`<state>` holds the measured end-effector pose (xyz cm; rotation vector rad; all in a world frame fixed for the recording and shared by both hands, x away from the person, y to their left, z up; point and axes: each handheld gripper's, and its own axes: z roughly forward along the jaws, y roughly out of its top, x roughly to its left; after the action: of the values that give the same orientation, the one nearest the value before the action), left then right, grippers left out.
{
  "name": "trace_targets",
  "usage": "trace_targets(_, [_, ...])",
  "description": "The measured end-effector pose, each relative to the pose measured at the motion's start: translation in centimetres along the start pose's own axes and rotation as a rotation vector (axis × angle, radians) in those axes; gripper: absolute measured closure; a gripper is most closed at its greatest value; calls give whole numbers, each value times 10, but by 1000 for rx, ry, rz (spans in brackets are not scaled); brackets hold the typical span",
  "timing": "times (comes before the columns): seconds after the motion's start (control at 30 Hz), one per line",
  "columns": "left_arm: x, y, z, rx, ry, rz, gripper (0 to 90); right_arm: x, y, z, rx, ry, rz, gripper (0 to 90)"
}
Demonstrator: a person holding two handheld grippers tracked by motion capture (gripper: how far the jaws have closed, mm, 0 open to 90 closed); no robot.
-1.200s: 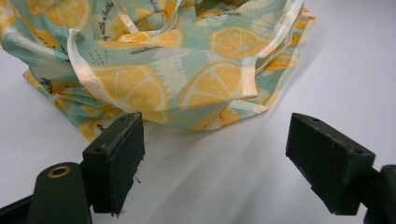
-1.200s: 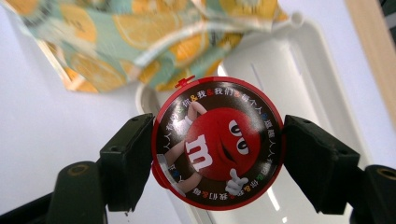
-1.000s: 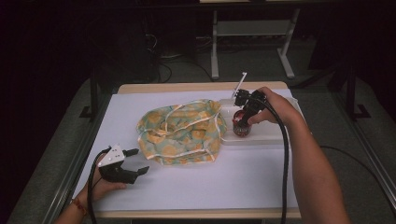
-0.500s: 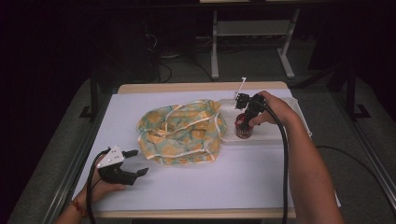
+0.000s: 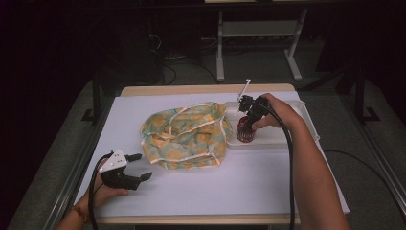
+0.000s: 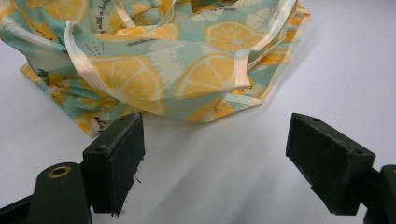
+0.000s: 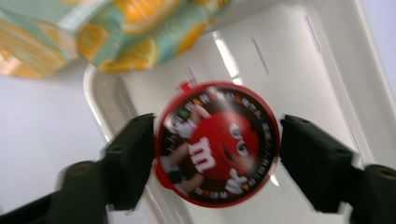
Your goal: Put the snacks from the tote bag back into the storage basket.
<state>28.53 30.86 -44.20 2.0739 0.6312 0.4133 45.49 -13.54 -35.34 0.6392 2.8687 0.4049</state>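
Note:
A round red candy tub [image 5: 245, 133] with a cartoon lid [image 7: 217, 142] stands in the left end of a white tray [image 5: 280, 142]. My right gripper [image 5: 247, 123] comes down on it from above. Its jaws have just been closing, and in the right gripper view [image 7: 217, 151] both meet the lid's rim with the tub between them. A lemon-print cloth bag [image 5: 186, 136] with pale straps lies crumpled mid-table, touching the tray's left edge. My left gripper [image 5: 142, 166] rests near the table's front left, open and empty [image 6: 215, 154], pointing at the bag [image 6: 187, 60].
The white sheet [image 5: 230, 187] covers the table, with bare room in front of the bag and tray. The tray's floor [image 7: 289, 60] to the right of the tub is bare. A thin white stick [image 5: 244, 88] juts up behind the tray.
The right hand has shifted slightly over the tray's left end, staying at the tub. The left gripper and the bag have not moved.

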Motion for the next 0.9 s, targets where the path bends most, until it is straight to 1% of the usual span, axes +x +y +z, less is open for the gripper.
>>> trace_targets(0.03, [0,0,0,2,0,1,194,1,1,-1,-6,5,-10,359])
trace_targets(0.07, [0,0,0,2,-1,1,194,1,1,-1,-1,-5,-11,337])
trace_targets(0.13, [0,0,1,2,-2,3,194,1,1,1,17,-15,-2,316])
trace_targets(0.23, [0,1,1,0,-4,5,194,1,0,0,-3,-10,4,335])
trace_targets(0.3, [0,1,1,-1,-4,2,195,3,-1,-1,-14,-20,4,335])
trace_targets(0.4, [0,1,2,1,-6,1,194,4,-2,1,-16,-31,8,328])
trace_targets(0.47, [0,1,2,2,-6,1,194,5,-4,0,-29,-29,16,334])
trace_targets(0.53, [0,1,2,1,-5,1,194,5,-6,-1,-43,-38,25,319])
trace_targets(0.67, [1,1,1,1,0,1,195,7,-10,-7,-90,-40,38,317])
trace_targets(0.77, [2,1,1,4,3,3,195,10,-11,-15,-141,-53,52,312])
trace_targets(0.8, [2,1,1,4,6,5,195,10,-11,-17,-151,-55,55,307])
trace_targets(0.83, [2,1,1,5,8,5,195,13,-11,-19,-164,-66,56,313])
trace_targets(0.9, [3,1,1,2,10,5,196,15,-11,-21,-172,-79,48,318])
